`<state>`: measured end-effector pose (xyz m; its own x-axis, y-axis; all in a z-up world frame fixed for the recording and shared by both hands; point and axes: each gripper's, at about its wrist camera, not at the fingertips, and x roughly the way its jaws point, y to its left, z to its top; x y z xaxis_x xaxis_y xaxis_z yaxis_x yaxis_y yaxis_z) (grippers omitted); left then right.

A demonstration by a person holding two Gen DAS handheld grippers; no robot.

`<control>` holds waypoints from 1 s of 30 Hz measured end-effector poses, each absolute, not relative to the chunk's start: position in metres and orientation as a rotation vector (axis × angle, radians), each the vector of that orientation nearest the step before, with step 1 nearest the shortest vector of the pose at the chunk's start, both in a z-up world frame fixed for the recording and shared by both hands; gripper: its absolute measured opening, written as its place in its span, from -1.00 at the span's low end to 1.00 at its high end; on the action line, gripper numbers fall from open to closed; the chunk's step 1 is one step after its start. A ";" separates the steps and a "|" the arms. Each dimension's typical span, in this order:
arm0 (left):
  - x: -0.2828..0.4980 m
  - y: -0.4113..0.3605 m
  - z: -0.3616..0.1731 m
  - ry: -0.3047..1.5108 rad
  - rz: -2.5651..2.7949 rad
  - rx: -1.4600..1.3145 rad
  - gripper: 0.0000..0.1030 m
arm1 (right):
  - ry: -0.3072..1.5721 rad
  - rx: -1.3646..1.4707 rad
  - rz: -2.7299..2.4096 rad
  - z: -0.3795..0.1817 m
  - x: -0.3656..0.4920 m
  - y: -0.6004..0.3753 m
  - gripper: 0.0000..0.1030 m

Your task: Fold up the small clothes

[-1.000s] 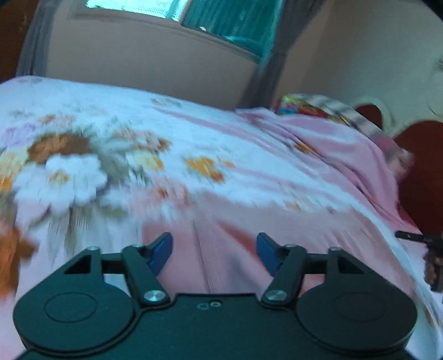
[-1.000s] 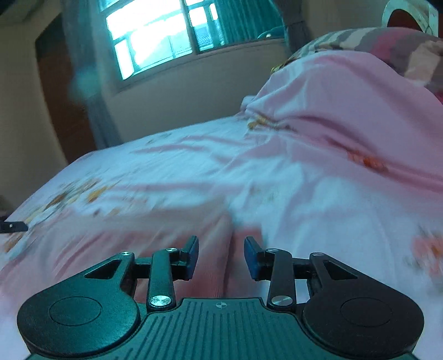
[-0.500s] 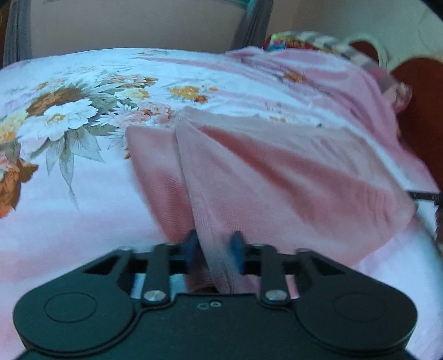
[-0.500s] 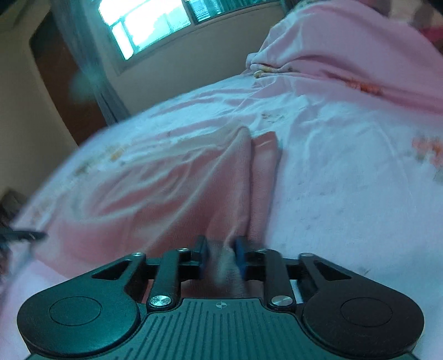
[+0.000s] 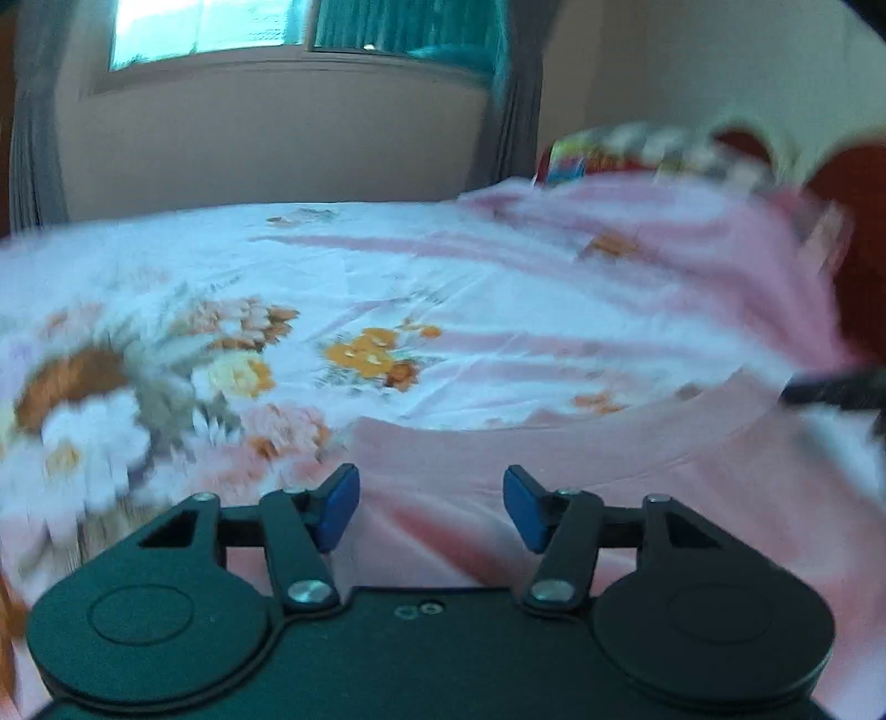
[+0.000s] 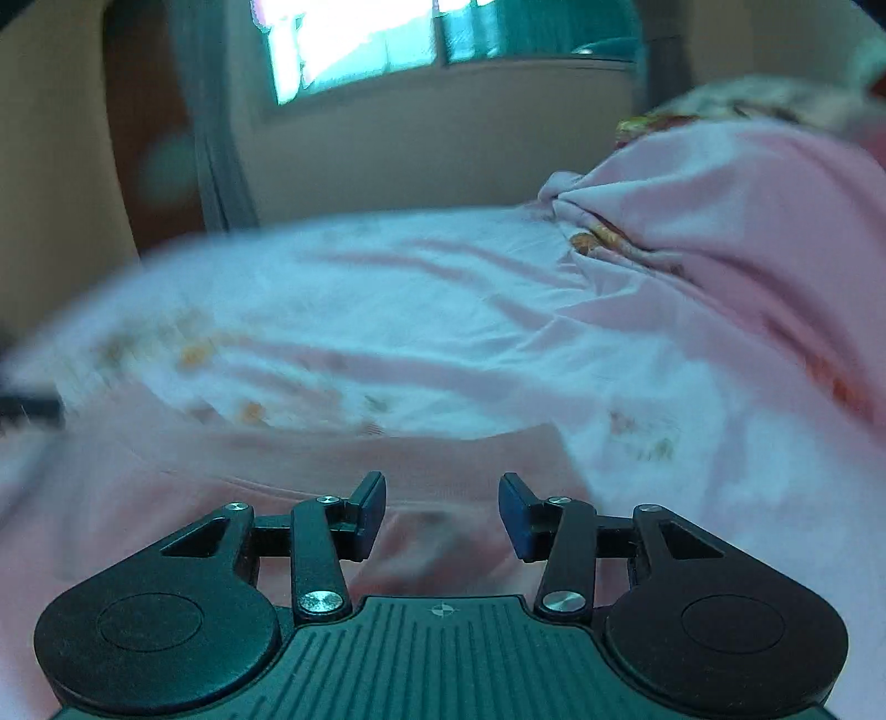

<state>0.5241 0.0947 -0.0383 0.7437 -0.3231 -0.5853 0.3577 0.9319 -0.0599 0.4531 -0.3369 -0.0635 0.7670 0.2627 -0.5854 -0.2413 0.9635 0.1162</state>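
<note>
Orange flowers (image 5: 382, 354) sharp only leftward

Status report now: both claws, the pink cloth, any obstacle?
Left claw and right claw open, jaws just opened, nothing gripped. Pink knit garment released, lying on floral bedsheet. No obstacle visible.

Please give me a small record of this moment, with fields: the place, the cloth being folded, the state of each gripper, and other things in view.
place: a bed with a floral sheet, under a window
cloth: a pink garment lying flat on the sheet, its far edge curved
left gripper: jaws have just been opening; apart, over the garment, pads not pressing it
right gripper: jaws have just been opening; apart, over the garment, nothing gripped
other: pink blanket heap at right
image quality: motion blur in both views
</note>
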 end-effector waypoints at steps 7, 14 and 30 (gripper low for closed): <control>0.552 0.069 -0.079 0.736 -0.419 0.210 -0.22 | 0.769 -0.074 0.304 -0.108 0.485 -0.332 -0.66; 0.525 0.085 -0.065 0.512 -0.430 0.122 -0.91 | 0.574 -0.072 0.260 -0.095 0.462 -0.325 -0.91; 0.503 0.081 -0.055 0.472 -0.307 0.134 0.14 | 0.517 0.090 0.171 -0.084 0.447 -0.359 -0.90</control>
